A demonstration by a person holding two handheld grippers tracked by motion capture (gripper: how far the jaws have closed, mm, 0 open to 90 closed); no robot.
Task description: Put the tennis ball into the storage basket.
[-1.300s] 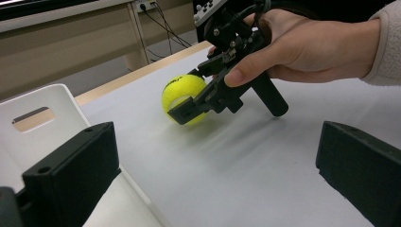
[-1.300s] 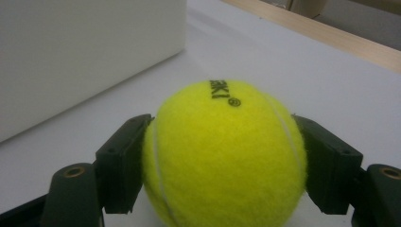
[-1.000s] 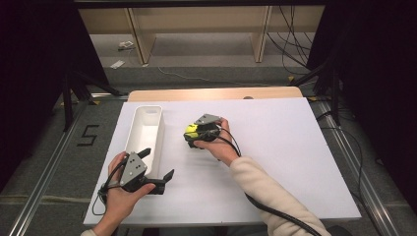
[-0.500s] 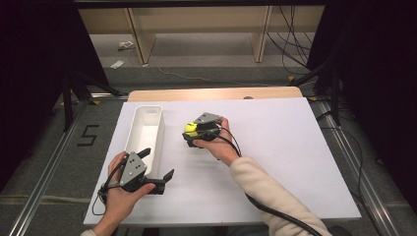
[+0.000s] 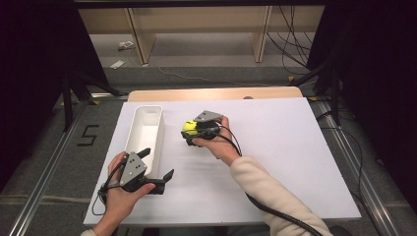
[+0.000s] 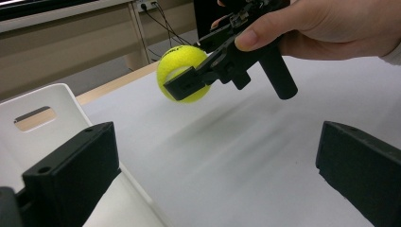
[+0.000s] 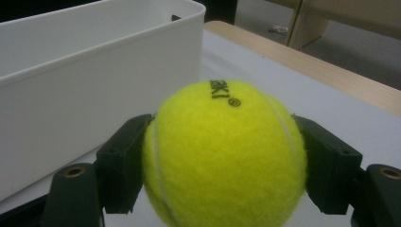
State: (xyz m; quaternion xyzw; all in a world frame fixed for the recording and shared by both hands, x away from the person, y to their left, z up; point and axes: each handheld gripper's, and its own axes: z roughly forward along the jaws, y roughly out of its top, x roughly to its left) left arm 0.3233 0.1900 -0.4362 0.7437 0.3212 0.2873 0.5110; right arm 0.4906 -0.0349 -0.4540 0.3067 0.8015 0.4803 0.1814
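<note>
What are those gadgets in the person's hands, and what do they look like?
Each is a black, pistol-shaped hand-held gripper with two blocky black jaws. The left gripper and right gripper each carry a grey three-cornered plate on top and trail a black cable. The right arm wears a cream long sleeve.

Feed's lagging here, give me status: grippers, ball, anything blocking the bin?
Right gripper shut on tennis ball, lifted off the table. Left gripper open, holding nothing, beside white bin. Nothing between ball and bin.
</note>
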